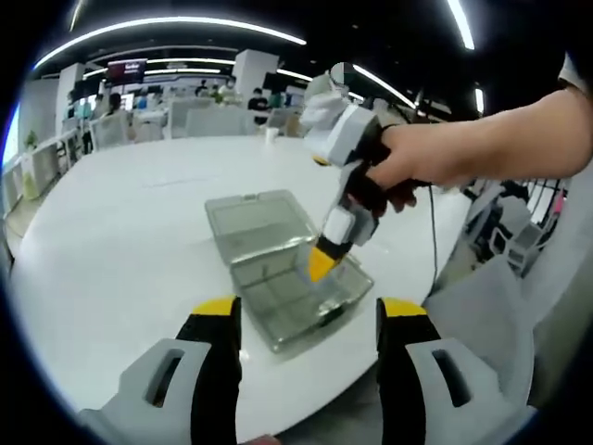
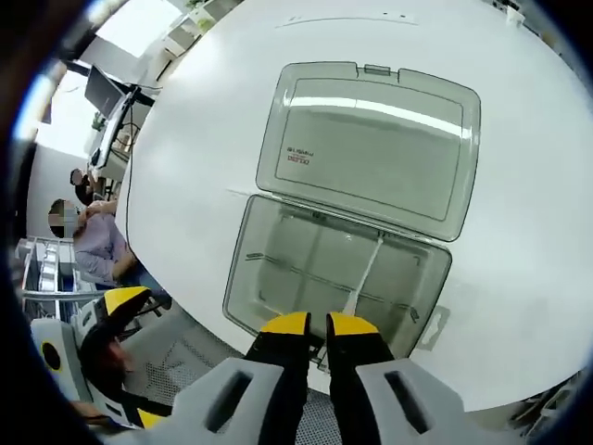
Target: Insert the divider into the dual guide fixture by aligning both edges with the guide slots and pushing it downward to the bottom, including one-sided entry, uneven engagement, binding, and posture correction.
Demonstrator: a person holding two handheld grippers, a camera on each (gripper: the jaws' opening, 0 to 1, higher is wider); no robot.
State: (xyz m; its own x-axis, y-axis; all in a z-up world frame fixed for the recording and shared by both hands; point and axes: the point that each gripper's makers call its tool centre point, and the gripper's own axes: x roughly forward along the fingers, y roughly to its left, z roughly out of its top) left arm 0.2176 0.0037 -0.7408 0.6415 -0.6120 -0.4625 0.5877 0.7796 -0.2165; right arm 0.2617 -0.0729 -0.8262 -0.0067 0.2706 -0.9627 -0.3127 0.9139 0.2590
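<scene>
A clear plastic box (image 1: 278, 278) lies on the white table with its lid (image 2: 371, 148) folded flat open. The tray (image 2: 269, 278) has thin cross walls inside. A thin clear divider (image 2: 363, 273) stands slanted in the tray's right half, its near end running in between my right gripper's (image 2: 320, 326) yellow tips, which are closed on it. In the left gripper view a hand holds that right gripper (image 1: 321, 264) tip-down over the tray. My left gripper (image 1: 309, 311) hangs open in front of the box, holding nothing; it also shows as the left gripper (image 2: 116, 357) low in the right view.
The round white table (image 1: 120, 222) has bare room left of and behind the box; its edge runs close to the tray's near side. A cable (image 1: 433, 232) hangs from the right gripper. A seated person (image 2: 97, 246) and office desks lie beyond the table.
</scene>
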